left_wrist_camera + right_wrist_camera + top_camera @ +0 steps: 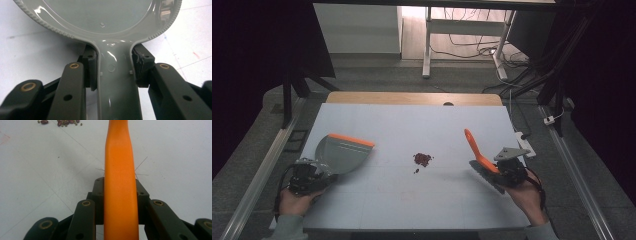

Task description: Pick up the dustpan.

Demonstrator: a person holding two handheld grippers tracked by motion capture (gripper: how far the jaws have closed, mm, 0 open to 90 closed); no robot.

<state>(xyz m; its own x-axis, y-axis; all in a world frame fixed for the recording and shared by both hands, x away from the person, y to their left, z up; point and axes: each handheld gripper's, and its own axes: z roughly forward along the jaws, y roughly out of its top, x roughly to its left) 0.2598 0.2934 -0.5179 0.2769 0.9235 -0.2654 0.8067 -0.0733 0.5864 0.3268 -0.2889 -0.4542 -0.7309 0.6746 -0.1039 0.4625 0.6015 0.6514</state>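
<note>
Left gripper point(314, 175) clamped on the handle of a grey dustpan point(343, 152), its jaws pressed to either side of the neck as the left gripper view shows; right gripper point(504, 170) clamped on the orange handle of a brush point(479, 155), whose dark bristles sit low by the bench point(412, 125). Between the two tools lies a small heap of reddish-brown beans point(422, 159), with a few strays just beside it toward the person; the heap rests near the middle of the bench, apart from both tools. The dustpan's orange lip faces away from the person and to the right; the brush handle slants up and away to the left, toward the heap. Judged by position, the dustpan's edge and the brush stand about equally far from the beans, on opposite sides; a sweep would probably run leftward across the heap into the pan.
</note>
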